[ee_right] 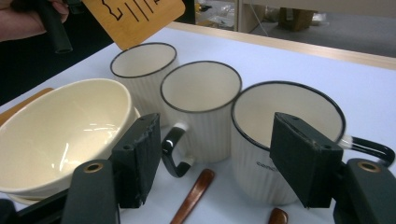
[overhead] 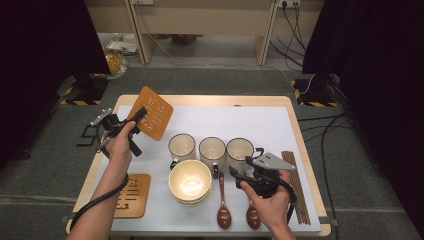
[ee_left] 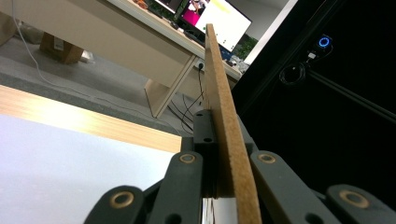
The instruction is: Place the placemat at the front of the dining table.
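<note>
My left gripper point(overhead: 140, 115) is shut on a thin wooden board point(overhead: 153, 119) with cut-out slots, held tilted above the table's back left. Seen edge-on in the left gripper view, that board point(ee_left: 223, 112) is clamped between the jaws of the left gripper point(ee_left: 215, 140). My right gripper point(overhead: 239, 174) stands open just in front of the right-hand mug point(overhead: 240, 149). In the right gripper view, the right gripper point(ee_right: 222, 158) frames that mug point(ee_right: 285, 121) and the handle of the middle mug point(ee_right: 201, 98), touching neither.
Three white ribbed mugs stand in a row, the left one point(overhead: 181, 146) nearest the board. Stacked cream bowls point(overhead: 190, 182) sit in front. Two wooden spoons point(overhead: 223, 210) lie at the front, chopsticks point(overhead: 295, 185) at the right edge, a second board point(overhead: 134, 195) front left.
</note>
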### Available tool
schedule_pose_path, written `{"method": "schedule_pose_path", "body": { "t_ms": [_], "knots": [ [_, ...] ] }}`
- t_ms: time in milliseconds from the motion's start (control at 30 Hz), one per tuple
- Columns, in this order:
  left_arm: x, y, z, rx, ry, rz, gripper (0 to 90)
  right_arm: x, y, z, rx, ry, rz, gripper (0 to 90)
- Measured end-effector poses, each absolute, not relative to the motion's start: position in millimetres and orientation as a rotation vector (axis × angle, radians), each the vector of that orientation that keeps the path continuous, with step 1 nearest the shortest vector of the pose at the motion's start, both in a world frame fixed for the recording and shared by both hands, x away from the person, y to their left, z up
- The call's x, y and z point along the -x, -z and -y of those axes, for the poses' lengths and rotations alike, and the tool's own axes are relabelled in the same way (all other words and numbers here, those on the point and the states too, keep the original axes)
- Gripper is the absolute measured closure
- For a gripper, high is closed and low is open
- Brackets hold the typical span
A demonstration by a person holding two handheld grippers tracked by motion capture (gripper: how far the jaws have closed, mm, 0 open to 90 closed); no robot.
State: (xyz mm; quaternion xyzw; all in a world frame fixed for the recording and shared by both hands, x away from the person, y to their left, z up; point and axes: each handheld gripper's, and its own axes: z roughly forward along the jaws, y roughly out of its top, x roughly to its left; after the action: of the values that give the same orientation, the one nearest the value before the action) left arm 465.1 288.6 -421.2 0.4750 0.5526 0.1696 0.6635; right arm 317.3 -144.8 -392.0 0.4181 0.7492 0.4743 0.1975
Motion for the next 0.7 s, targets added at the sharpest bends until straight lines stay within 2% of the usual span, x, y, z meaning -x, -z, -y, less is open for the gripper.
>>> {"method": "schedule_pose_path", "body": {
  "t_ms": [700],
  "knots": [
    [-489, 433, -264, -1.089, -0.350, -1.267, 86.2, -318, 411, 171, -1.248, -1.300, -2.051, 34.1]
  ]
}}
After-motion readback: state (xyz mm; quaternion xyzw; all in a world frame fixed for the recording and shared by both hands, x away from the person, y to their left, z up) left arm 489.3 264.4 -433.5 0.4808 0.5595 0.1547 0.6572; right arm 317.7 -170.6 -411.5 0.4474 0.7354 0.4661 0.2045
